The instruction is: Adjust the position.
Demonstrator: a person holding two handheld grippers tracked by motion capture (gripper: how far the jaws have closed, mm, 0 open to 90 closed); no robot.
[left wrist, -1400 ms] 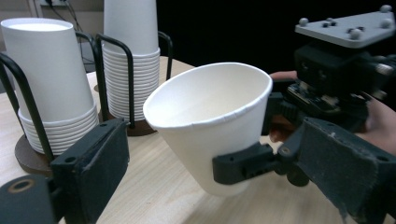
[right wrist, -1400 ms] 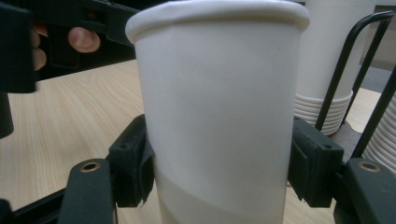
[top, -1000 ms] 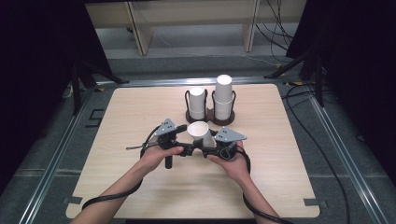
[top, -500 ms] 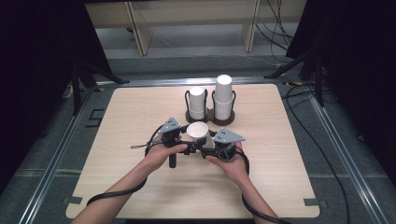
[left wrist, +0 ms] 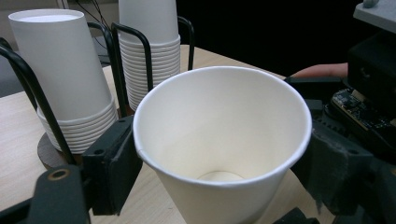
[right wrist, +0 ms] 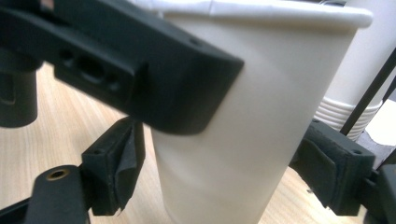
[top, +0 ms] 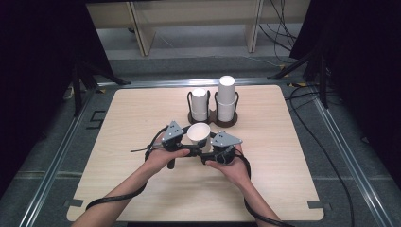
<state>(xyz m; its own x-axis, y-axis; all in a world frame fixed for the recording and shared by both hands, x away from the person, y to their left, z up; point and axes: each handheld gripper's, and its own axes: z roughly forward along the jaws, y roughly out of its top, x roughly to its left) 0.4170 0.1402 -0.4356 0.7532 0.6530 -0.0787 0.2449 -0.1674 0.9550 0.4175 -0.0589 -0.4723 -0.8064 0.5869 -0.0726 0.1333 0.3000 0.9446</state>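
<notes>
A white paper cup [top: 198,133] stands upright at the table's middle, between both grippers. My left gripper [top: 191,145] comes in from the left. Its jaws have just been closing and its pads [left wrist: 114,163] now press the cup's [left wrist: 219,140] wall, denting the rim a little. My right gripper [top: 207,150] comes from the right. Its jaws have just been opening: in the right gripper view the pads [right wrist: 114,163] stand off the cup [right wrist: 243,116] with a gap at the left. The left gripper's black jaw [right wrist: 140,70] crosses the cup there.
Just behind the cup stands a black wire holder [top: 213,120] with two stacks of upturned white cups, a short stack [top: 199,101] and a taller stack [top: 226,94]. The wooden table [top: 118,142] has bare wood on both sides.
From above, the cup and both hands keep the same spot. The jaws' own movement is too small to make out in that view.
</notes>
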